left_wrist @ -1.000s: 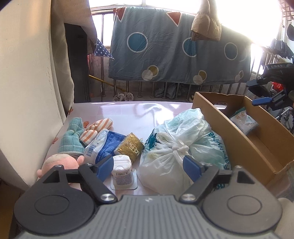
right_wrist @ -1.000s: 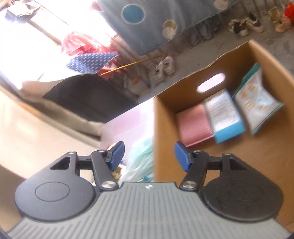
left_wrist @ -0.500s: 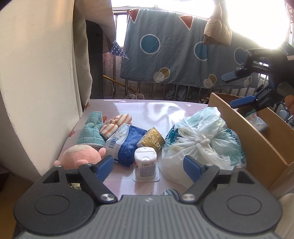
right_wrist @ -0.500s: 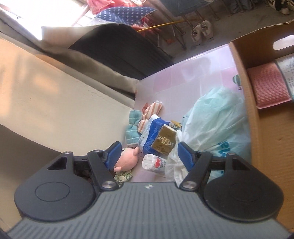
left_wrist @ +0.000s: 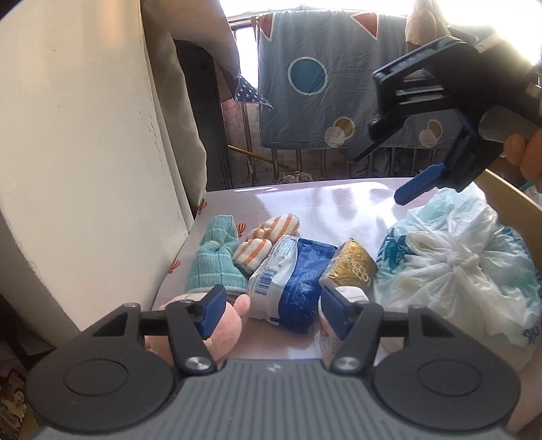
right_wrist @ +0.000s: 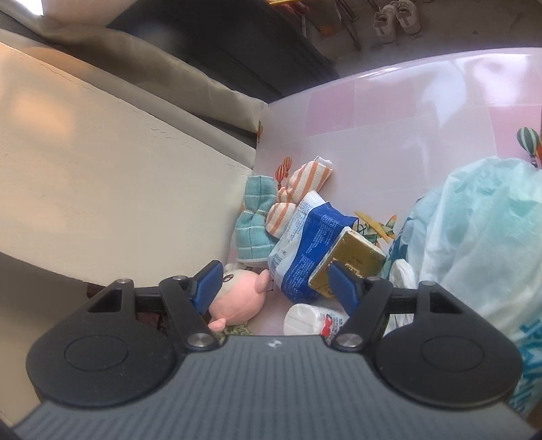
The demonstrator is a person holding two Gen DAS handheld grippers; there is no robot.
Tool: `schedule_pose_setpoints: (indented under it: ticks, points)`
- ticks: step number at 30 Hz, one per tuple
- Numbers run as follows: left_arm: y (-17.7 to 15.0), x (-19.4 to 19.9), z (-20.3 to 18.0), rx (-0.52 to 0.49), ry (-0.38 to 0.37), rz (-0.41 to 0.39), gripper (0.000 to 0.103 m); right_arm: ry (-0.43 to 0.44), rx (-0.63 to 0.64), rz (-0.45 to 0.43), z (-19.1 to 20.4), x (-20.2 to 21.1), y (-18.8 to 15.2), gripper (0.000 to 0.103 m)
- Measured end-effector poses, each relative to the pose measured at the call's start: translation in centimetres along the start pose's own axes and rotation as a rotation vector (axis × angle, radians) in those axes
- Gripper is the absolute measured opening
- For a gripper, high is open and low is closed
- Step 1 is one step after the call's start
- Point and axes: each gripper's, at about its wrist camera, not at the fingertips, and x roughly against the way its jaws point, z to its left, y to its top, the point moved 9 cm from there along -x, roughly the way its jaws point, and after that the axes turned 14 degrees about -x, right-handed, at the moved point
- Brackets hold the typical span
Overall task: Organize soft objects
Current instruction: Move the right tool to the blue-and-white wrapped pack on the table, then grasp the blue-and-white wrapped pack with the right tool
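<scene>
A pink plush toy (right_wrist: 237,298), a teal knitted cloth (left_wrist: 215,265), an orange-striped cloth (left_wrist: 267,237), a blue-white soft pack (left_wrist: 294,277), a gold packet (left_wrist: 350,267) and a white bottle (right_wrist: 311,320) lie bunched at the left of the pink table (right_wrist: 389,111). A tied plastic bag (left_wrist: 454,264) lies to their right. My left gripper (left_wrist: 272,316) is open and empty, low over the plush and blue pack. My right gripper (right_wrist: 274,286) is open and empty, above the same cluster; it shows high at the right in the left wrist view (left_wrist: 420,182).
A cream padded wall (left_wrist: 84,152) bounds the table's left edge. A cardboard box edge (left_wrist: 508,189) stands at the right behind the bag. A blue blanket (left_wrist: 332,84) hangs on a railing beyond the table. Shoes (right_wrist: 396,17) lie on the floor.
My right gripper swung left from over the box to above the cluster of soft things. My left gripper moved forward and lower toward the plush and blue pack. Both stayed open.
</scene>
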Motion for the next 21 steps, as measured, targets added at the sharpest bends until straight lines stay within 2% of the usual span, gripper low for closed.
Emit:
schedule_pose_setpoints:
  ticks: [3, 7, 14, 19, 21]
  points:
    - [0.0, -2.2, -0.3, -0.013, -0.004, 0.043, 0.050, -0.068, 0.019, 0.015, -0.1, -2.9, 1.9, 0.069]
    - [-0.9, -4.7, -0.7, 0.028, -0.030, 0.131, 0.027, -0.124, 0.017, 0.058, -1.1, -6.4, 4.0, 0.073]
    - [-2.6, -6.8, -1.8, 0.101, -0.110, 0.212, 0.025, -0.149, 0.040, 0.143, -2.6, -12.3, 5.8, 0.078]
    - [-3.6, -8.1, -1.5, 0.176, -0.148, 0.275, 0.034, -0.135, 0.059, 0.232, -3.3, -15.3, 4.8, 0.080]
    - [-4.0, -8.6, -1.4, 0.205, -0.165, 0.295, 0.035, -0.102, 0.077, 0.264, -2.8, -15.5, 4.2, 0.083]
